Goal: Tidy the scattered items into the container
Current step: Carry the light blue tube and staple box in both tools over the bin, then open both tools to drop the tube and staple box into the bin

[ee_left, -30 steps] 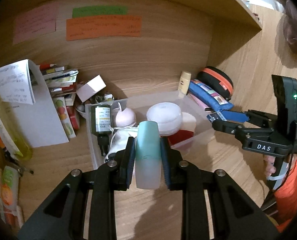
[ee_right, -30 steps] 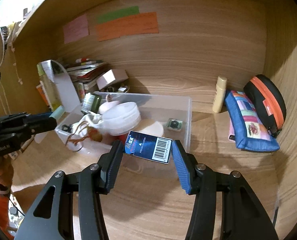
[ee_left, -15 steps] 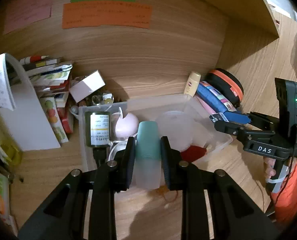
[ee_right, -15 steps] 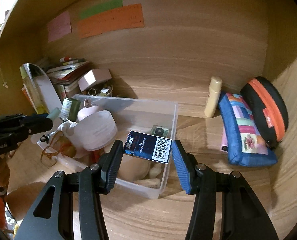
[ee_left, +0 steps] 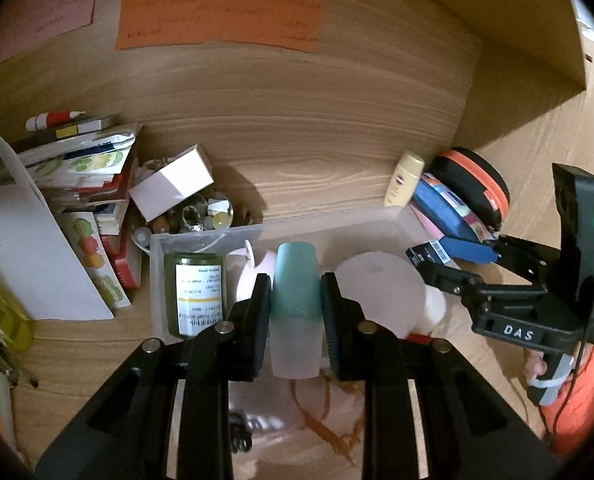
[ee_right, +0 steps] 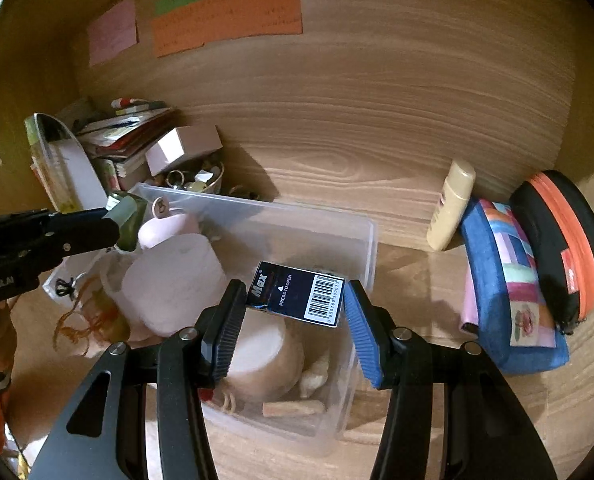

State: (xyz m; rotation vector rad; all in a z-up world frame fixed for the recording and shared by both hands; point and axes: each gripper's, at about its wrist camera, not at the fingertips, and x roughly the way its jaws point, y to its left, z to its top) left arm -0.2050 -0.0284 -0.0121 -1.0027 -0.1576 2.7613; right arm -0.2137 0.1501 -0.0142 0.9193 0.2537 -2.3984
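So right now two things are being carried over the clear bin (ee_right: 361, 240) on the counter (ee_right: 437, 420) at once: a little teal-capped bottle (ee_left: 296, 312) is pinched tight in the left tool (ee_left: 296, 308), and a dark box with a barcode (ee_right: 297, 298) is clamped across its width by the right tool (ee_right: 295, 320). Both are hanging above the bin, which is already stuffed with a green jar (ee_left: 195, 294), a white round tub (ee_left: 381, 292) and other bits, so this looks like the drop-off step. Next, each one probably needs to be lowered into a free gap and only then let go, or stuff could get knocked around.
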